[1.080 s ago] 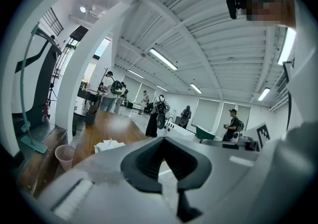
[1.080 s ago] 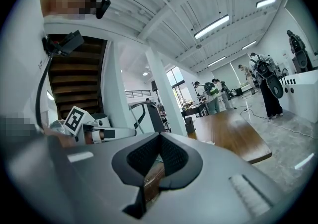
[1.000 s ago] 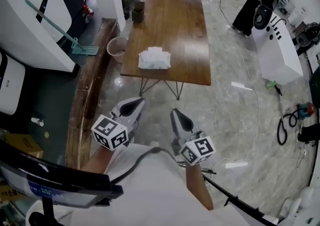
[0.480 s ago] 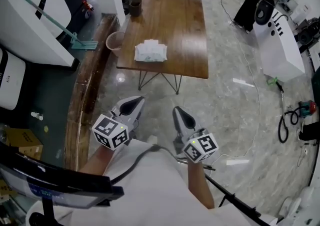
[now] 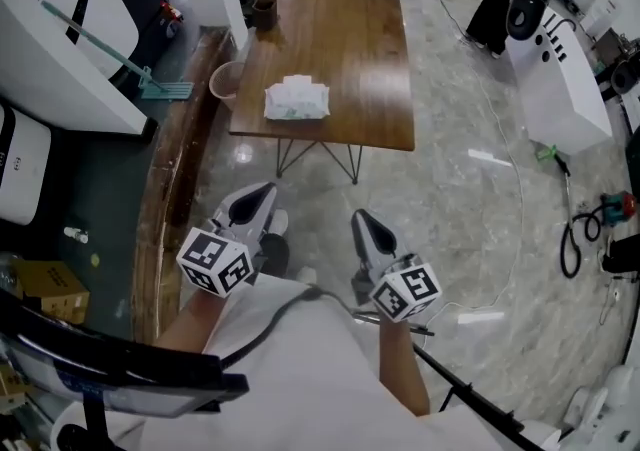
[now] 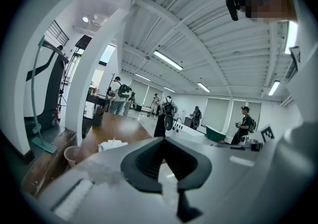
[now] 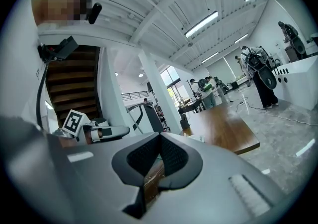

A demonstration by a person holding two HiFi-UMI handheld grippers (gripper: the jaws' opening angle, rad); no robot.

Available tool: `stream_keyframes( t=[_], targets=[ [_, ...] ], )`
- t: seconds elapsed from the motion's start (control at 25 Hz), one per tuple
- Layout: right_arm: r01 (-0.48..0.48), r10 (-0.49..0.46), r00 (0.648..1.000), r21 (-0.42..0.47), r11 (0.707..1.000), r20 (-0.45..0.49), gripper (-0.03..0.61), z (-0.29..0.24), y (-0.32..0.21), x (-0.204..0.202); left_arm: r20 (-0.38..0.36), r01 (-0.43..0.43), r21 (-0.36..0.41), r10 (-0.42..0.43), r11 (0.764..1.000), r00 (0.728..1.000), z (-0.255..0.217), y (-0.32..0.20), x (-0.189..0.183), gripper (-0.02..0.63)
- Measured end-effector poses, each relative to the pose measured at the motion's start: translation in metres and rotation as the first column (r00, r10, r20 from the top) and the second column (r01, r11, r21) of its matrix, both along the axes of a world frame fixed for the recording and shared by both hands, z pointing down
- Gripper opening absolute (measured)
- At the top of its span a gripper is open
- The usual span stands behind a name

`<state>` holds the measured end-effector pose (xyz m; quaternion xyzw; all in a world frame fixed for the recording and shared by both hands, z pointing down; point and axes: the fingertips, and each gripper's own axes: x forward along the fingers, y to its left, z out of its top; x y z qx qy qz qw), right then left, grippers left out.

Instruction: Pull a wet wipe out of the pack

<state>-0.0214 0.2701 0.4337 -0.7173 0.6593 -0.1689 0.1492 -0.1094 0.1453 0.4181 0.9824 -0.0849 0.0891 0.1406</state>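
One wipe pack [image 5: 296, 100], one table [image 5: 350, 39], left gripper [image 5: 262, 191], right gripper [image 5: 361, 218]

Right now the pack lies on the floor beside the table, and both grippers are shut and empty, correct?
No: the pack lies on the table, toward its near left corner, as the head view shows. The left gripper and right gripper are indeed shut and empty.

Far off, a brown wood-grain table [image 5: 340, 49] bears a white, faintly green wipe pack [image 5: 296, 99]. Floor [image 5: 450, 209] — grey, marbled. Near, the left gripper [image 5: 252, 201] and right gripper [image 5: 362, 224] — grey, black pads, 2 black-and-white square-patterned cubes [image 5: 215, 261].
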Motion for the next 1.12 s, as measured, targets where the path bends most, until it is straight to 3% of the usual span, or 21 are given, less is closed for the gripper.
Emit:
stream_keyframes(
  t=[0.44,0.72,1.12],
  targets=[
    [-0.025,0.025,1.0,-0.018,1.0,0.002,0.009,0.007,-0.024,0.016,-0.018,-0.084,-0.017,0.083,0.996,0.996,0.009,-0.023,0.043,0.006],
    [-0.002,0.0,0.999,-0.061,0.998,-0.046,0.009,-0.002,-0.085,0.034,-0.013,-0.137,-0.018,0.136,0.99,0.991,0.008,-0.076,0.078,0.006],
    [-0.006,-0.012,0.99,-0.127,0.992,-0.138,0.009,-0.01,-0.18,0.064,0.009,-0.284,0.031,0.284,0.958,0.959,0.006,-0.123,0.131,0.005]
  ],
)
